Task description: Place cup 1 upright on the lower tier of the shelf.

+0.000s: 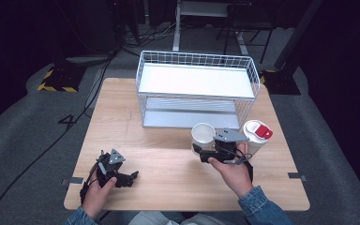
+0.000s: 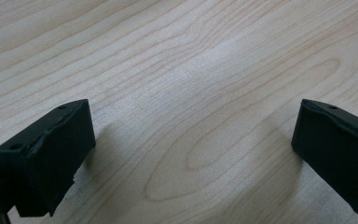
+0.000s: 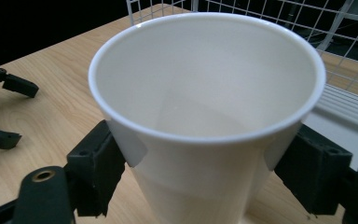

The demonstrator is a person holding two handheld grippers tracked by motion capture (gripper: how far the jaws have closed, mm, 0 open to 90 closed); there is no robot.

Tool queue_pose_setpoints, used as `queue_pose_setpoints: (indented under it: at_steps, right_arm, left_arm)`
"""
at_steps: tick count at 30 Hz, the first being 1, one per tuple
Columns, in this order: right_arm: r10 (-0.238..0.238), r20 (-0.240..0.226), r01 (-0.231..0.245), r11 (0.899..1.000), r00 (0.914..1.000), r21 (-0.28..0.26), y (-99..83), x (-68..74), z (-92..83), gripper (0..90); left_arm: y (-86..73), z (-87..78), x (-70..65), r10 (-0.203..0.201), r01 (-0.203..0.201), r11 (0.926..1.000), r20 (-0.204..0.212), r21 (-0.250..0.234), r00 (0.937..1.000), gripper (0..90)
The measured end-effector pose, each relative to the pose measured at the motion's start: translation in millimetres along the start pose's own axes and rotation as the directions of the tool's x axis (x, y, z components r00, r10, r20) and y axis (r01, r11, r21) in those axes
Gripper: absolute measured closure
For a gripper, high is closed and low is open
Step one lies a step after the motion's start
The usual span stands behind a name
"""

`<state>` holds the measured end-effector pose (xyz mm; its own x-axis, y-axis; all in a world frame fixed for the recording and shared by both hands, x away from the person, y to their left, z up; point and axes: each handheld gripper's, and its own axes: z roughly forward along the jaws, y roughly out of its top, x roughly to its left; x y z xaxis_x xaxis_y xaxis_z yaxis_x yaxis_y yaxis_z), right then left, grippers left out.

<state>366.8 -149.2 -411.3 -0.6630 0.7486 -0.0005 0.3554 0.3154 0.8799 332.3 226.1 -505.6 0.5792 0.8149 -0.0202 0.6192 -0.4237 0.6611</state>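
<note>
The white cup [image 3: 205, 116] sits in my right tongs [image 1: 205, 149], squeezed just under its rim, in front of the wire basket [image 1: 197, 60]. I should grip gently and keep it upright. My left tongs [image 1: 130, 177] rest wide open, well left of the basket.

A plain white paper cup [image 3: 205, 107] is being gripped by black jaws. Pale wood grain is being shown by the table [image 1: 168, 173]. A white wire basket [image 1: 197, 89] and a white, red-labelled lid [image 1: 258, 131] are being displayed.
</note>
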Motion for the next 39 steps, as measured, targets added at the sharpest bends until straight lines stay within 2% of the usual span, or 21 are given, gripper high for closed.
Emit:
queue_pose_setpoints:
  at_steps: [9, 17, 26, 39]
  right_arm:
    - [0.009, 0.020, -0.009, 1.000, 0.9998, 0.017, 3.5, -12.5, 16.0, 21.7]
    - [0.010, 0.057, -0.011, 1.000, 0.9983, 0.001, 14.4, -23.5, 29.5, 21.7]
    - [0.030, 0.080, -0.029, 0.999, 0.9964, -0.015, 18.7, -32.7, 45.1, 21.7]
    - [0.034, 0.101, -0.031, 0.999, 0.9943, -0.033, 24.2, -36.0, 69.4, 21.7]
  left_arm:
    - [1.0, 1.0, -0.5, -0.009, 0.009, 1.0000, -0.001, -0.001, 1.0000, 0.0]
    - [1.0, 0.9, -0.4, -0.009, 0.009, 1.0000, -0.001, -0.001, 1.0000, 0.0]
    - [1.0, 0.9, -0.4, -0.008, 0.008, 1.0000, -0.001, -0.001, 1.0000, 0.0]
    - [0.9, 1.0, -0.4, -0.009, 0.009, 1.0000, -0.001, -0.002, 1.0000, 0.0]
